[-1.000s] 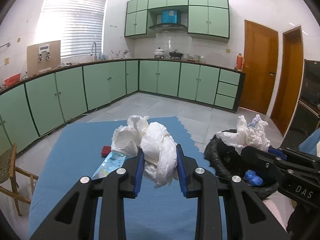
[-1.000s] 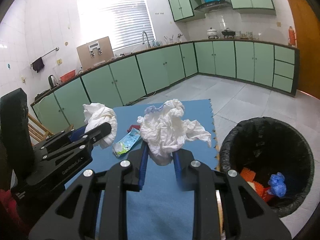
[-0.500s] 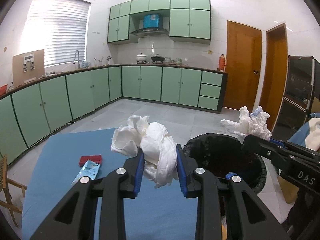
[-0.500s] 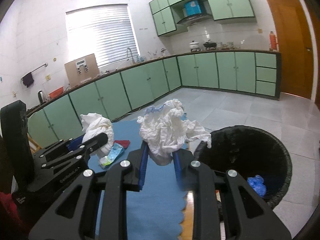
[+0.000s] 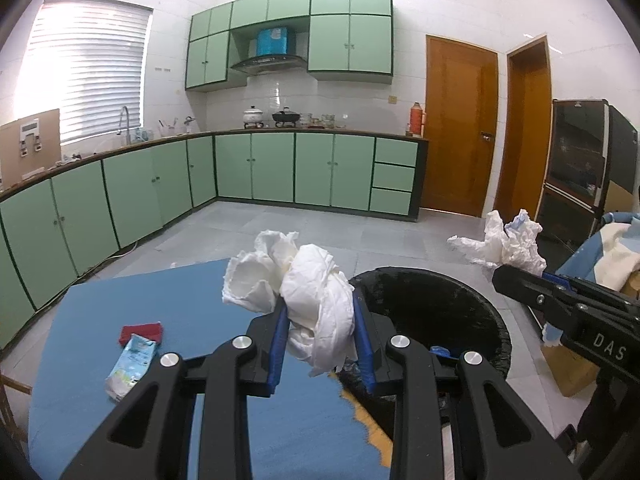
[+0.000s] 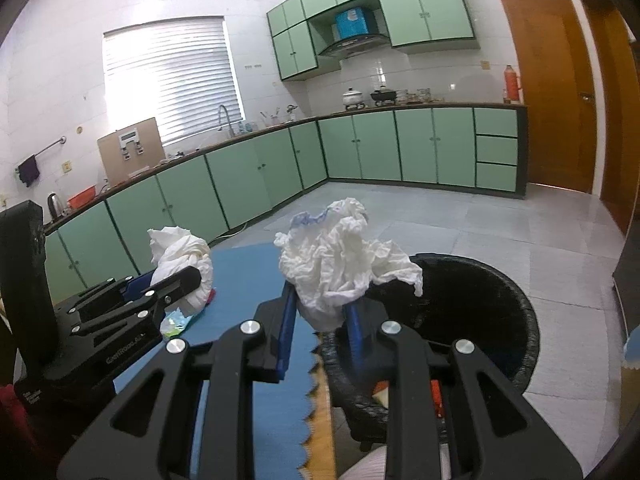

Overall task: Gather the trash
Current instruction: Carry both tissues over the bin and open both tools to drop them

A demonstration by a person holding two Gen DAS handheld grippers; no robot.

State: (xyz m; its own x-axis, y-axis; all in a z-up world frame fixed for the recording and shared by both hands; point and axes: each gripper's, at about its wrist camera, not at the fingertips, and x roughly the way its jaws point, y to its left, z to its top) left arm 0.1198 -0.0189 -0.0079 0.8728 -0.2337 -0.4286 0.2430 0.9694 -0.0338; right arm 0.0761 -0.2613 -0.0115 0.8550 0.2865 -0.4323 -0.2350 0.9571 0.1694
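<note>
My left gripper (image 5: 320,344) is shut on a crumpled white tissue wad (image 5: 316,300), held above the blue mat's right edge beside the black-lined trash bin (image 5: 436,320). My right gripper (image 6: 320,332) is shut on another crumpled white tissue with a blue printed edge (image 6: 340,264), held at the bin's (image 6: 472,312) near left rim. Each gripper shows in the other's view: the right one (image 5: 520,276) beyond the bin, the left one (image 6: 176,284) over the mat. A light blue wrapper (image 5: 132,364) and a red piece (image 5: 142,332) lie on the mat.
The blue mat (image 5: 100,320) covers a low surface with a scalloped right edge. The bin holds blue and orange trash. Green kitchen cabinets (image 5: 280,172) line the far walls. Wooden doors (image 5: 460,136) and a dark cabinet (image 5: 580,168) stand at right.
Both grippers have swung to the right toward the bin, each still holding its tissue. The bin now sits closer and more central in both views.
</note>
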